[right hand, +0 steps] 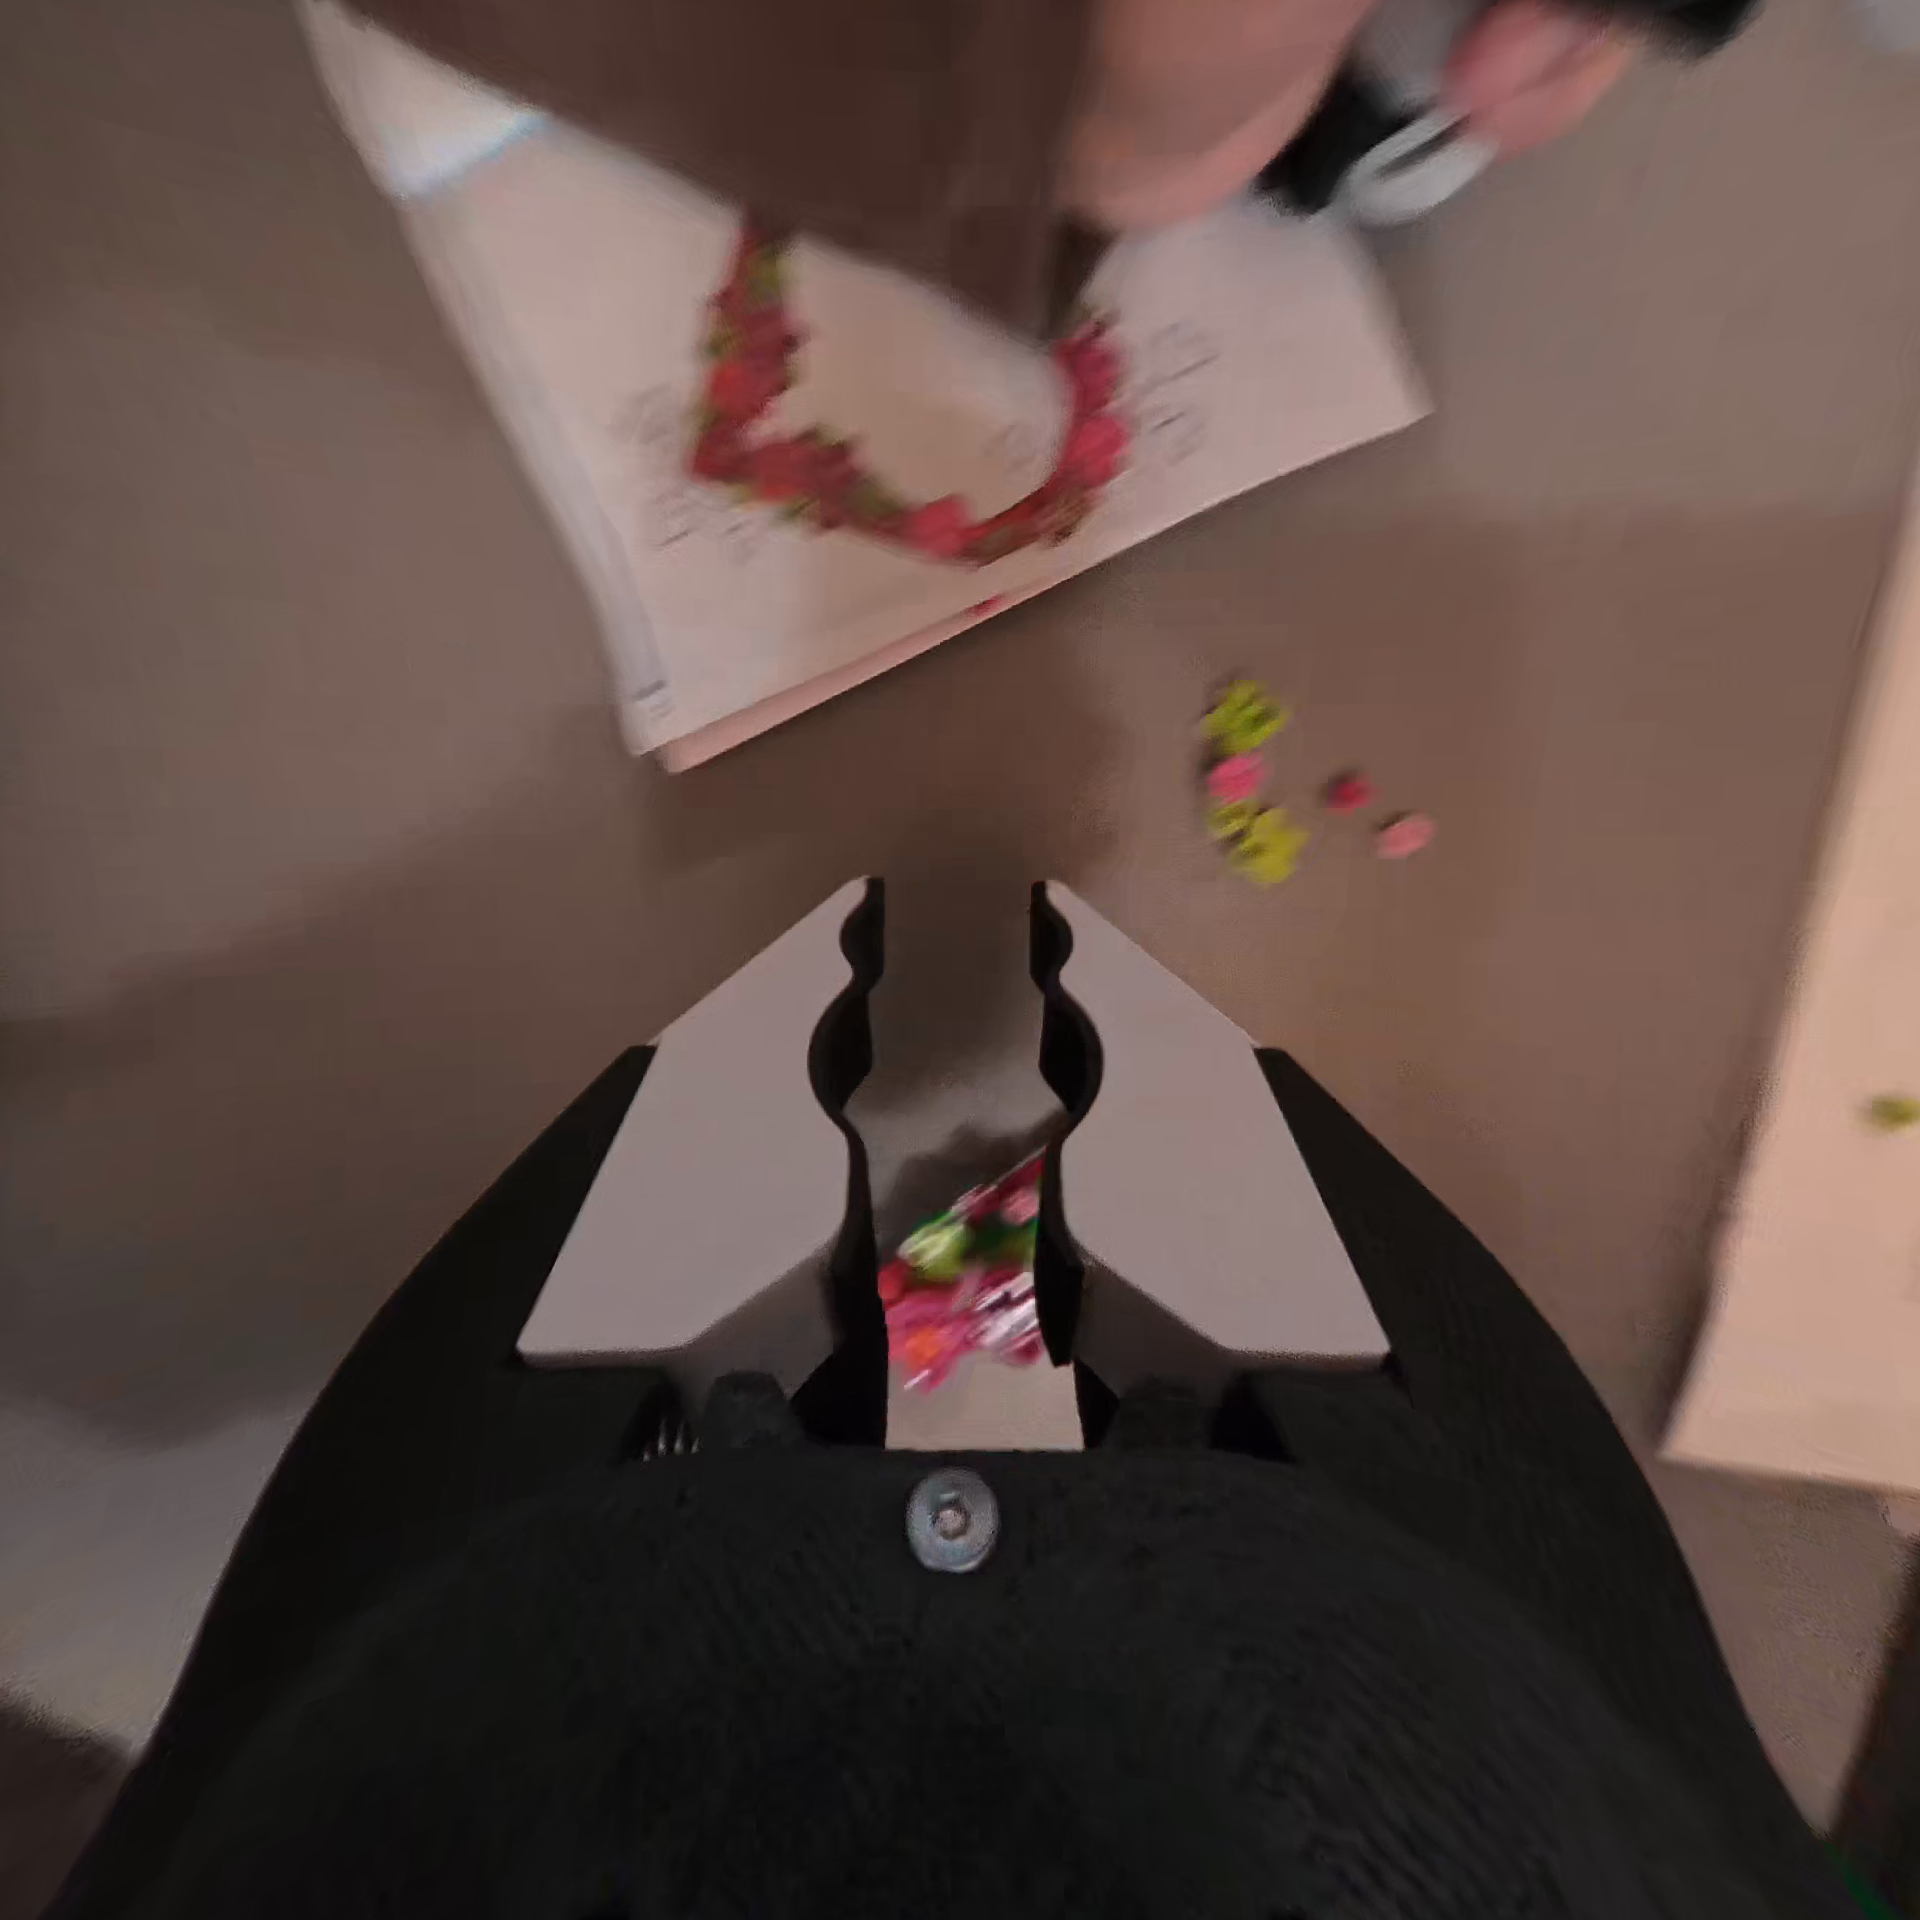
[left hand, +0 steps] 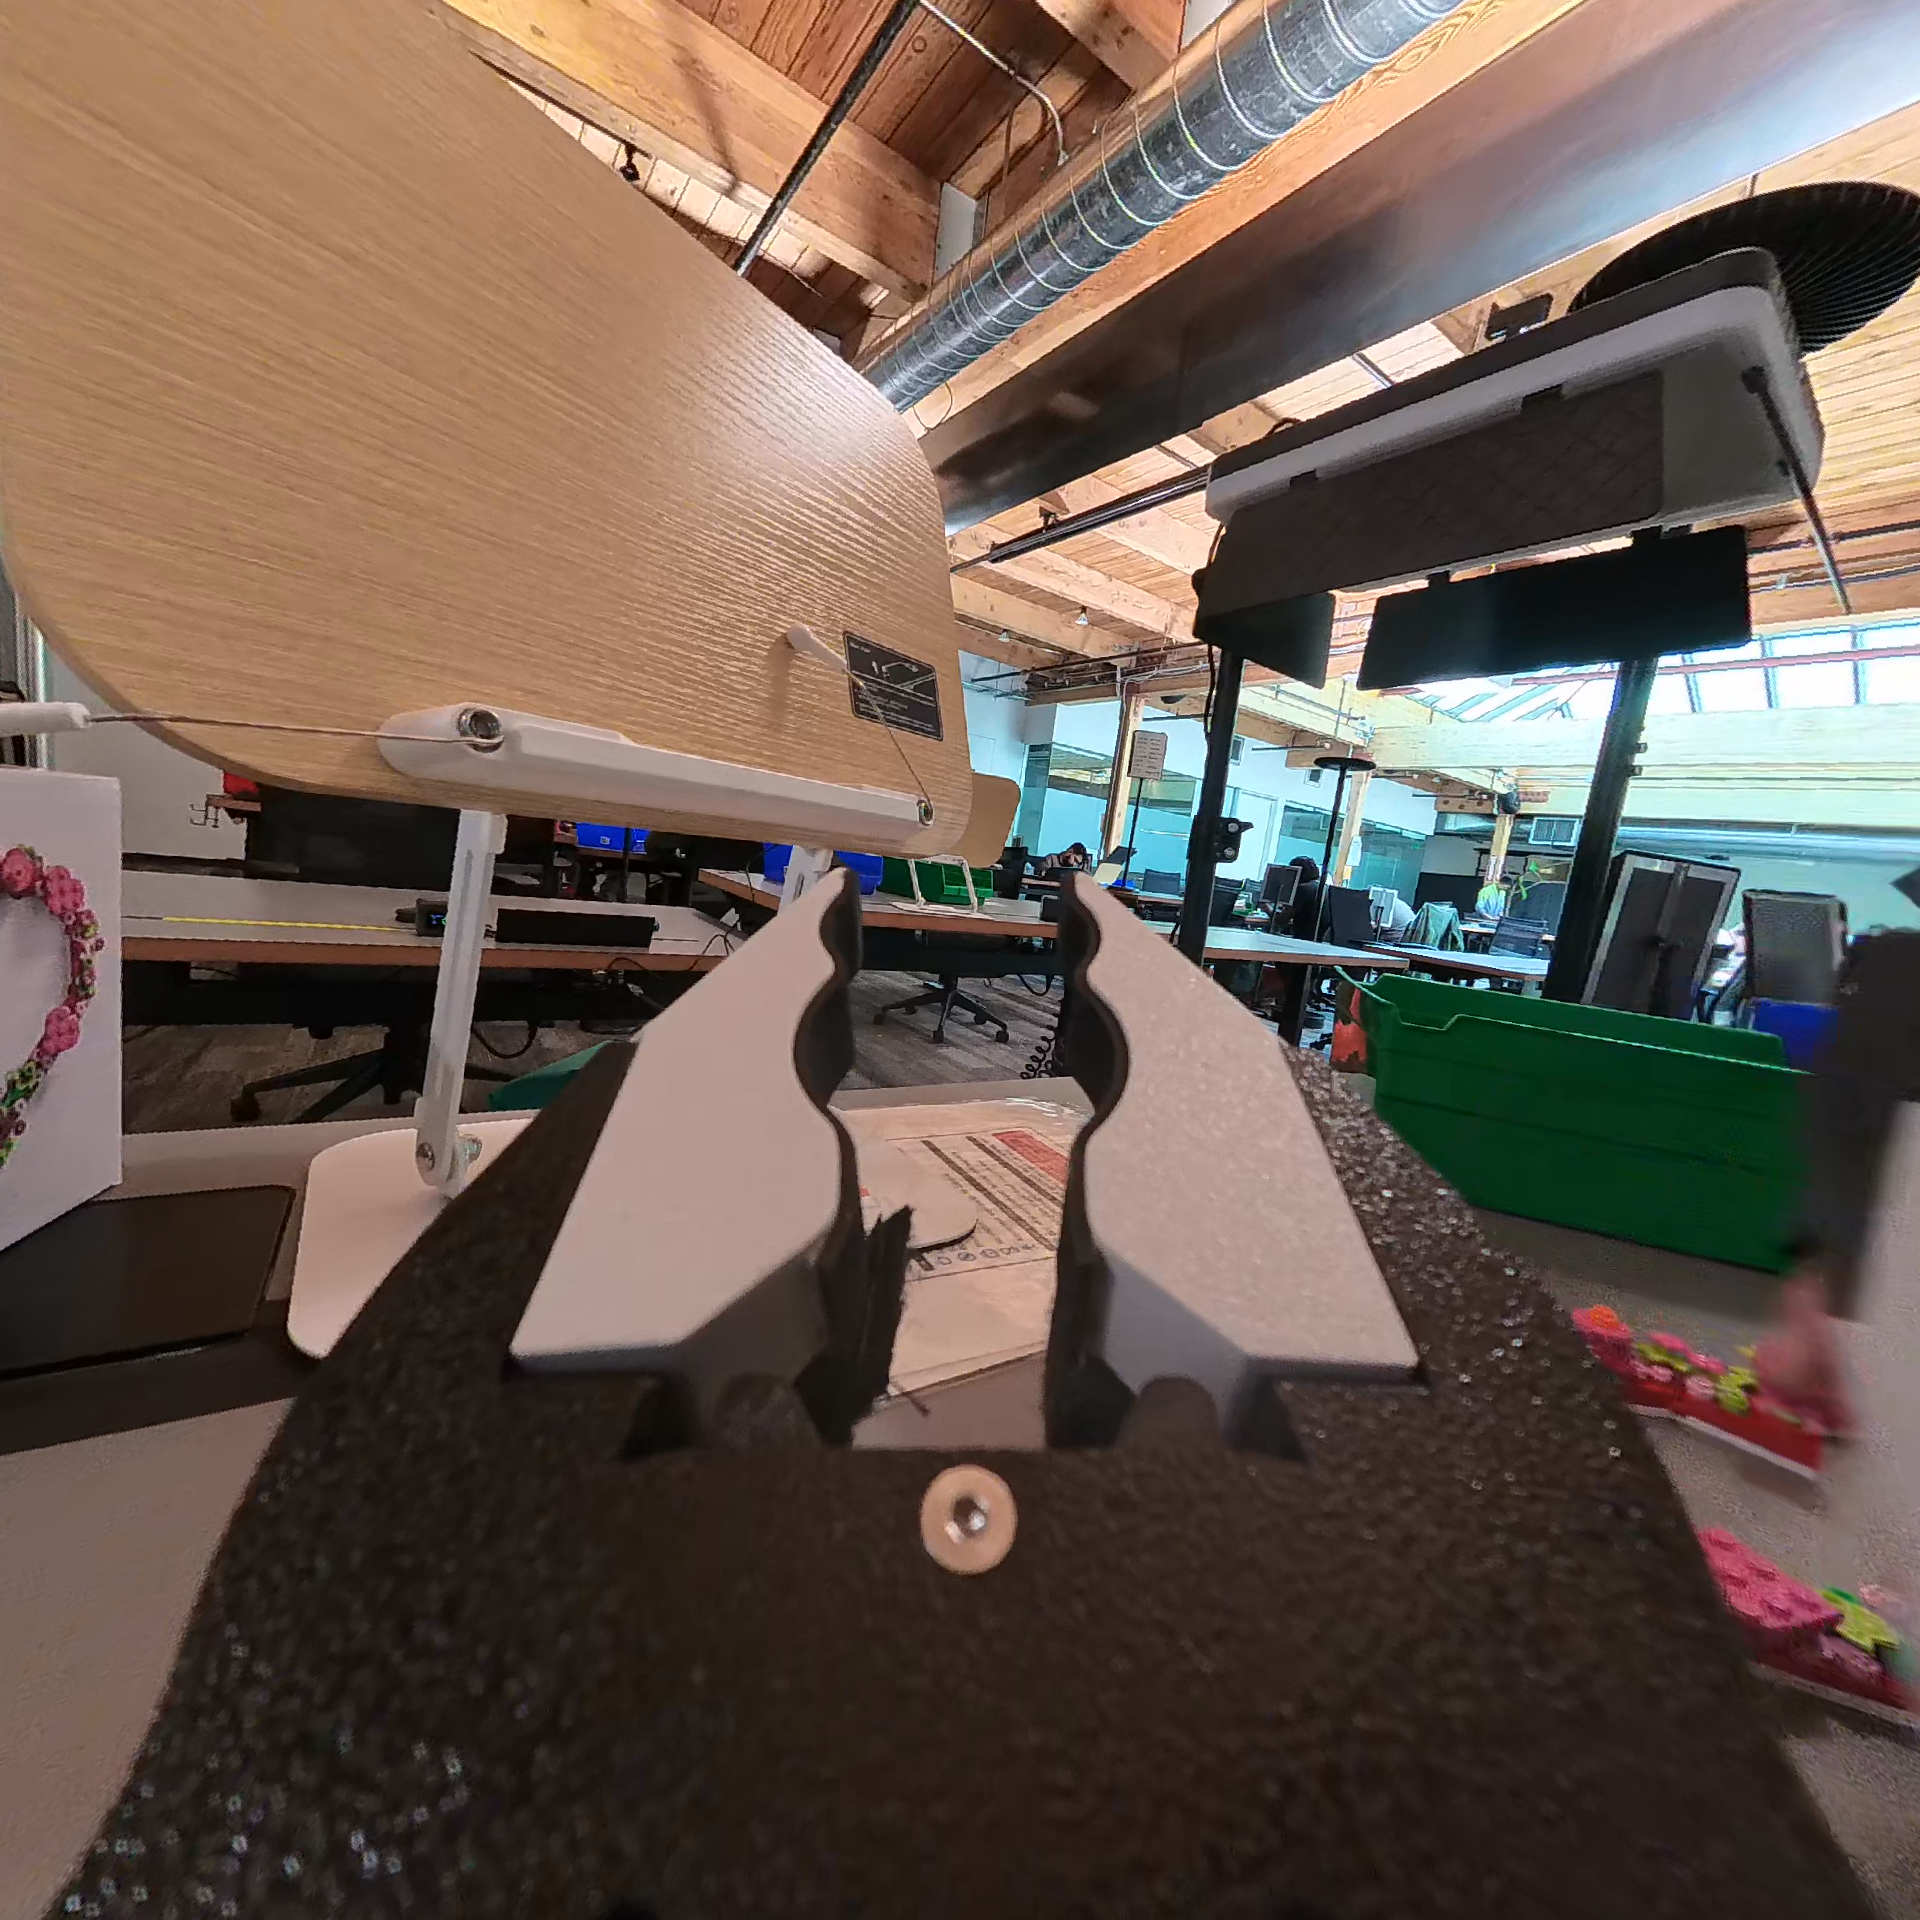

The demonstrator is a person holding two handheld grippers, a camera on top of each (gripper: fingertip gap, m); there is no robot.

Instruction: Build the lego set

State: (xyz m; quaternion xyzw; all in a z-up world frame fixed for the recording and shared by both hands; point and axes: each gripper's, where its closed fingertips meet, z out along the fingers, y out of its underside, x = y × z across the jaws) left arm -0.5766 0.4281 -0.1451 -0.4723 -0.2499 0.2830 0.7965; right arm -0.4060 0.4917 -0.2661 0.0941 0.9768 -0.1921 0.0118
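My left gripper (left hand: 961, 904) is open and empty, held level over the table and facing a wooden stand (left hand: 436, 436). A red, pink and green lego assembly (left hand: 1704, 1392) and a pink piece (left hand: 1787, 1631) lie on the table to its right. My right gripper (right hand: 956, 888) points down at the table with its jaws apart; this view is blurred. A pink and green lego cluster (right hand: 966, 1278) shows through the gap near the finger bases, seemingly on the table below. Loose green and pink pieces (right hand: 1247, 779) lie ahead to the right.
An instruction booklet (right hand: 935, 416) with a heart wreath picture lies ahead of the right gripper, partly under a hand (right hand: 1195, 135). A green bin (left hand: 1579, 1122) stands at the right, a white box (left hand: 52, 987) and a dark tablet (left hand: 135, 1268) at the left. The tips of one gripper are about 20 cm away from the tips of the other.
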